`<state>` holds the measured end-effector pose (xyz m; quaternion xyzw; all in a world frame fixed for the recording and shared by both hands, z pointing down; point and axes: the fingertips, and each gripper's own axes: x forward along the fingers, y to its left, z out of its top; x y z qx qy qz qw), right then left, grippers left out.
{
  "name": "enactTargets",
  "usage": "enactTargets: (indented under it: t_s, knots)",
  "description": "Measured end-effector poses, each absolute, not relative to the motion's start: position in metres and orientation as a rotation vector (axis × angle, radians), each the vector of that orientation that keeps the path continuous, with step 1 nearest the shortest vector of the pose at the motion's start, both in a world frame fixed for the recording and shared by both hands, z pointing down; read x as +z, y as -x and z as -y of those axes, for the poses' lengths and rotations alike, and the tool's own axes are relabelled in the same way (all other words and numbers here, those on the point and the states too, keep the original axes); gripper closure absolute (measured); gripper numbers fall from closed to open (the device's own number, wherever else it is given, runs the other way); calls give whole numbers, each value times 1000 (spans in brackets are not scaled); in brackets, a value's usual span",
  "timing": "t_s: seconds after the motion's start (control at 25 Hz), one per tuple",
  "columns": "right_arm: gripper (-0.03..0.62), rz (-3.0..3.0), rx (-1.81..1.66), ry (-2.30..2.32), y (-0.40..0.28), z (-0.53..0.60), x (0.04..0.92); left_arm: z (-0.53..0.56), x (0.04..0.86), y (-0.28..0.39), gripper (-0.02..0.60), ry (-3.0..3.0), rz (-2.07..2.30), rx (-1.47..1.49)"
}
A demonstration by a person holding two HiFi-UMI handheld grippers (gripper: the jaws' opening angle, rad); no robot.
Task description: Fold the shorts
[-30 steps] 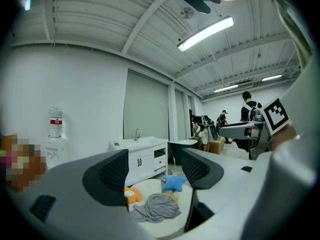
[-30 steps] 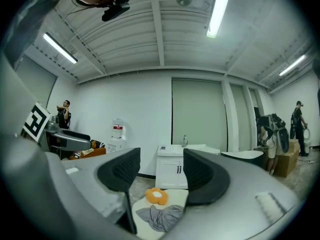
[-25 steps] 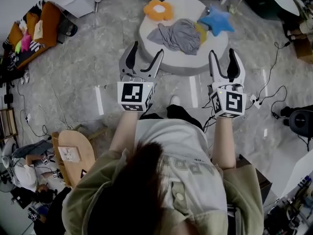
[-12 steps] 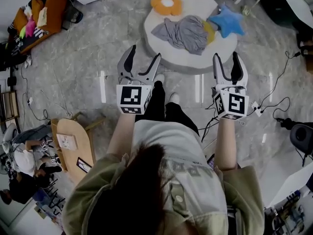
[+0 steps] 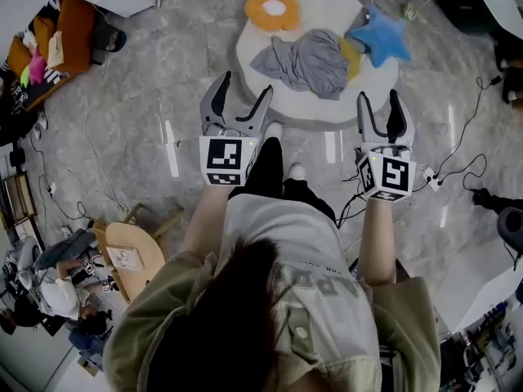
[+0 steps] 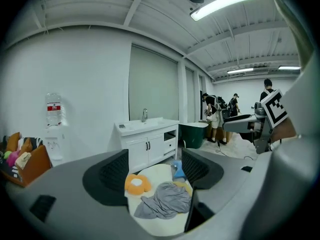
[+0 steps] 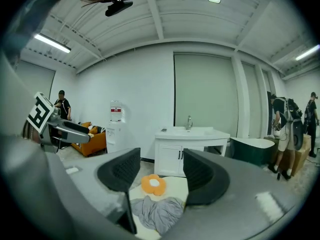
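One pair of shorts [image 5: 306,60], one round mat [image 5: 327,109], three cushions (orange flower [image 5: 274,9], blue star [image 5: 380,37], a yellow one [image 5: 352,55] mostly covered), one sink cabinet [image 6: 150,146].

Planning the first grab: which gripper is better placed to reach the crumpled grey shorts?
Left, narrowly. Both grippers are open and empty, but the left gripper sits nearer the shorts, whose left edge lies free; the right gripper faces the blue star cushion side.

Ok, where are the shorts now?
Head view, top centre: the shorts lie crumpled on the round white pad, between the flower cushion and the star cushion.
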<state>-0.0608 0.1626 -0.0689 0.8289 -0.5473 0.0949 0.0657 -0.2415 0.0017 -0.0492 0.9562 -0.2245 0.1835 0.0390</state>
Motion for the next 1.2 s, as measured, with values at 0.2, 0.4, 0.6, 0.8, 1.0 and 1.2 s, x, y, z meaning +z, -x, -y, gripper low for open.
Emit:
enactTargets:
  t_s: [0.2,0.4,0.6,0.8,1.0,1.2]
  knots:
    - [336,1590,336,-2502,55,-123,-56,39,-43,216,264,-2945,548,575]
    - [336,1546,407,-2465,38,-102,-21,56,-15,198,264,-2941,441,656]
    - [336,1509,520,-2334,14,-103,57,47,36,179,265,-2922,350,782]
    - [336,1487,680,-2127,4,-111,164,35,112,167,264,-2850,341,960]
    - [335,1522,801,-1845,12,-129,286,15,184,156,264,-2788,361,1063]
    - [336,1569,826,-1580,22,-148,401,-2,256,152,264,-2739,418,1127]
